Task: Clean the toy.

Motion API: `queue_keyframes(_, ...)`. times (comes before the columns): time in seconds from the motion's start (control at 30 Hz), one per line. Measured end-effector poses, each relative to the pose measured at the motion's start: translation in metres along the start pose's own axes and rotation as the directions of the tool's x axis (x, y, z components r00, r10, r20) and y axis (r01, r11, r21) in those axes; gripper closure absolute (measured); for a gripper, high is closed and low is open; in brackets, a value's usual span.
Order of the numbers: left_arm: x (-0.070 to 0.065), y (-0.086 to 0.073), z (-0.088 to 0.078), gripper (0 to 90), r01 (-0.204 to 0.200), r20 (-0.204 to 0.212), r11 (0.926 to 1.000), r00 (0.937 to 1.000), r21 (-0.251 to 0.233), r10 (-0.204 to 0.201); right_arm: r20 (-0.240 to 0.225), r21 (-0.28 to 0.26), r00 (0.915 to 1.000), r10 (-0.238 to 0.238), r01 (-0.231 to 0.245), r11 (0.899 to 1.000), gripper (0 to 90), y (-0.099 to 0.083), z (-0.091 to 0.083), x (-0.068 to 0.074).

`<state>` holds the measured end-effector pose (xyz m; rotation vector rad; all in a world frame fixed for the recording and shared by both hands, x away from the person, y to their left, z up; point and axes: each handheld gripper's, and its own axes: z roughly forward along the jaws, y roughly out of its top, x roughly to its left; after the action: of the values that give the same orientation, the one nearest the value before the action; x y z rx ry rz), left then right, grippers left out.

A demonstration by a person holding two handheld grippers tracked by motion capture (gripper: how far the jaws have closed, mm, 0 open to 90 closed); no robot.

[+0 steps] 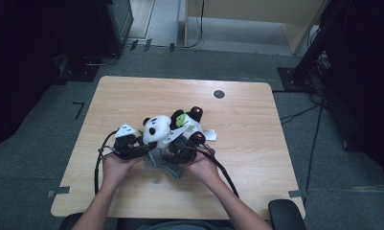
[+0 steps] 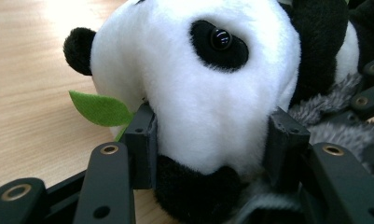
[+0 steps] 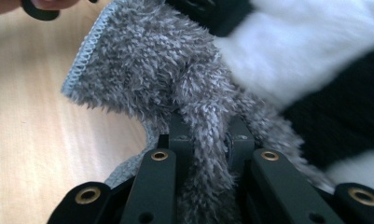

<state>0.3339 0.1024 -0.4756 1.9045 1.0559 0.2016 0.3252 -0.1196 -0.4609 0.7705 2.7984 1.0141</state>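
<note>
Panda plush (image 2: pixel 208 93), left claw (image 2: pixel 212 140) clamping head, right claw (image 3: pixel 208 140) pinching grey cloth (image 3: pixel 175 79)

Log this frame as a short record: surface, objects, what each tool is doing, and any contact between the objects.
surface: wooden table
objects: panda toy, grey fuzzy cloth, green felt leaf
left tool: jaws pressed on both sides of the panda's head
right tool: jaws pinching a fold of the cloth
contact: cloth lies against the panda
hands: near table edge, close together
</note>
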Motion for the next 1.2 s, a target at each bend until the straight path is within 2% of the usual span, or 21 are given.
queue_keyframes(0.27, 0.000, -0.001, 0.001, 46.3, -0.003, 0.002, 1.0000, 1.0000, 0.000, 0.003, 0.037, -0.036, 0.9985, 0.039, -0.038, 0.999, 78.1, -0.017, -0.012, -0.005)
queue_keyframes(0.43, 0.001, -0.003, 0.001, 46.2, -0.009, 0.009, 1.0000, 0.9999, -0.002, 0.009, 0.056, -0.061, 0.9956, 0.075, -0.072, 0.996, 78.2, -0.034, -0.027, -0.009)
queue_keyframes(0.57, 0.002, -0.003, 0.001, 46.2, -0.009, 0.013, 1.0000, 0.9999, -0.001, 0.009, 0.067, -0.063, 0.9944, 0.081, -0.077, 0.995, 78.1, -0.044, -0.036, -0.014)
queue_keyframes(0.8, 0.003, -0.004, 0.001, 46.2, -0.014, 0.020, 0.9999, 0.9997, -0.001, 0.014, 0.098, -0.072, 0.9891, 0.110, -0.103, 0.992, 77.6, -0.071, -0.061, -0.030)
queue_keyframes(0.83, 0.003, -0.004, 0.001, 46.2, -0.016, 0.021, 0.9999, 0.9997, 0.000, 0.016, 0.104, -0.073, 0.9871, 0.122, -0.114, 0.991, 77.5, -0.075, -0.065, -0.034)
queue_keyframes(0.87, 0.003, -0.004, 0.001, 46.1, -0.017, 0.022, 0.9999, 0.9996, 0.000, 0.017, 0.128, -0.077, 0.9811, 0.145, -0.136, 0.988, 77.4, -0.084, -0.074, -0.040)
queue_keyframes(0.9, 0.003, -0.004, 0.001, 46.1, -0.018, 0.023, 0.9998, 0.9996, -0.001, 0.018, 0.128, -0.077, 0.9811, 0.145, -0.136, 0.988, 77.4, -0.084, -0.074, -0.040)
queue_keyframes(0.93, 0.003, -0.005, 0.001, 46.1, -0.018, 0.023, 0.9998, 0.9996, -0.003, 0.018, 0.145, -0.084, 0.9759, 0.164, -0.153, 0.985, 77.4, -0.091, -0.081, -0.047)
queue_keyframes(1.07, 0.003, -0.005, 0.001, 45.9, -0.021, 0.023, 0.9998, 0.9995, -0.003, 0.021, 0.160, -0.089, 0.9697, 0.184, -0.172, 0.981, 77.5, -0.098, -0.090, -0.053)
queue_keyframes(1.13, 0.004, -0.005, 0.001, 45.8, -0.020, 0.022, 0.9998, 0.9996, -0.003, 0.020, 0.153, -0.089, 0.9709, 0.184, -0.172, 0.981, 77.5, -0.098, -0.090, -0.053)
queue_keyframes(1.2, 0.005, -0.005, 0.000, 45.5, -0.021, 0.022, 0.9998, 0.9995, -0.004, 0.021, 0.131, -0.092, 0.9771, 0.168, -0.157, 0.983, 77.6, -0.095, -0.090, -0.049)
